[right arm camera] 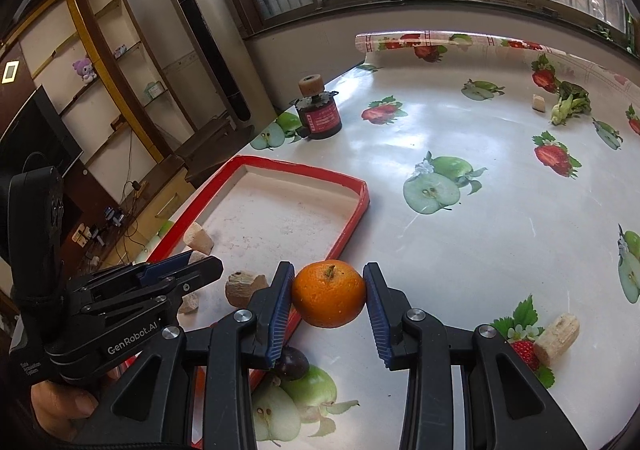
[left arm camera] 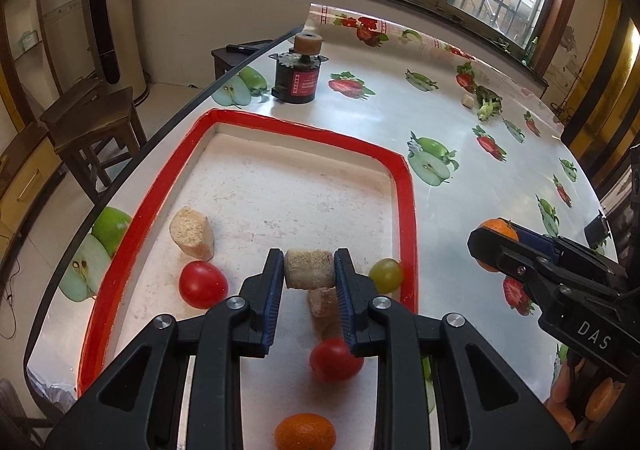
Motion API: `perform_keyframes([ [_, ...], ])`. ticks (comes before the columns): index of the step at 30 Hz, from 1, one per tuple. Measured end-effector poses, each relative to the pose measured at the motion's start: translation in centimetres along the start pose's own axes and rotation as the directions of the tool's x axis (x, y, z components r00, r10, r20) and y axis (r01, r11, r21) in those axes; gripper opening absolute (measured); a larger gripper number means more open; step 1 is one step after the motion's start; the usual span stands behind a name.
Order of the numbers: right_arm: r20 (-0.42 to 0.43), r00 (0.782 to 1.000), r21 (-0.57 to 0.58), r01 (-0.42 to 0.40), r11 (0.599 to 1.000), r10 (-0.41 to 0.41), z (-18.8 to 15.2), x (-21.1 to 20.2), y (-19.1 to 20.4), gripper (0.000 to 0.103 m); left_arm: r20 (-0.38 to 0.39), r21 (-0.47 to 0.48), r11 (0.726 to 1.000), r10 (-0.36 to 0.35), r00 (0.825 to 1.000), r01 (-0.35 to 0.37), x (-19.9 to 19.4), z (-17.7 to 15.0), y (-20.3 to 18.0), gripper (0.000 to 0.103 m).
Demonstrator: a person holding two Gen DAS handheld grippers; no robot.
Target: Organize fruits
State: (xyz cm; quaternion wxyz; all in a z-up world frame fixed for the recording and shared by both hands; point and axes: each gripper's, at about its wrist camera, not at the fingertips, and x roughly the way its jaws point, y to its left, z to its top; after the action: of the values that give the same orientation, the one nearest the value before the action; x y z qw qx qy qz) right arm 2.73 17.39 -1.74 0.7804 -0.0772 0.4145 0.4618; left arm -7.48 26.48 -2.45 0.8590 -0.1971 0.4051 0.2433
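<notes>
My left gripper (left arm camera: 309,270) is shut on a beige crumbly block (left arm camera: 309,268) and holds it above the red-rimmed tray (left arm camera: 405,186). In the tray lie another beige block (left arm camera: 192,233), two red tomatoes (left arm camera: 203,284) (left arm camera: 335,359), a green grape (left arm camera: 385,275) and an orange (left arm camera: 305,432). My right gripper (right arm camera: 329,296) is shut on an orange (right arm camera: 329,293) and holds it above the tray's near right edge (right arm camera: 362,194); it also shows in the left wrist view (left arm camera: 494,244). A dark grape (right arm camera: 291,364) lies under the right gripper.
A black jar with a cork top (left arm camera: 298,74) stands beyond the tray. A beige block (right arm camera: 558,337) lies on the fruit-print tablecloth to the right. A green vegetable (right arm camera: 570,104) and a small block (right arm camera: 538,103) lie far right. Wooden stools (left arm camera: 92,122) stand left of the table.
</notes>
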Motion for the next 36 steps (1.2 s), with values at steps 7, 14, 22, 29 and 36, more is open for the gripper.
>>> perform_keyframes([
  [7,-0.019,1.0,-0.024,-0.015,1.0,0.015,0.9,2.0,1.1,0.037,-0.003,-0.018,1.0,0.025,1.0,-0.025,0.7,1.1,1.7,0.023],
  [14,-0.054,0.998,-0.065,-0.023,0.998,0.019,2.0,4.9,2.6,0.037,-0.012,-0.041,0.998,0.056,0.998,-0.056,2.3,3.3,3.3,0.023],
  [22,-0.104,0.994,-0.106,-0.024,0.994,0.013,2.9,8.5,3.8,0.037,-0.062,-0.057,0.994,0.089,0.994,-0.093,5.3,4.4,4.6,0.023],
  [29,-0.141,0.99,-0.135,-0.028,0.99,0.009,2.3,10.3,4.2,0.038,-0.078,-0.049,0.993,0.1,0.992,-0.104,6.2,4.2,4.8,0.023],
  [36,-0.161,0.987,-0.14,-0.019,0.99,-0.004,1.9,11.1,4.3,0.039,-0.085,-0.034,0.991,0.123,0.989,-0.126,6.8,4.4,4.5,0.023],
])
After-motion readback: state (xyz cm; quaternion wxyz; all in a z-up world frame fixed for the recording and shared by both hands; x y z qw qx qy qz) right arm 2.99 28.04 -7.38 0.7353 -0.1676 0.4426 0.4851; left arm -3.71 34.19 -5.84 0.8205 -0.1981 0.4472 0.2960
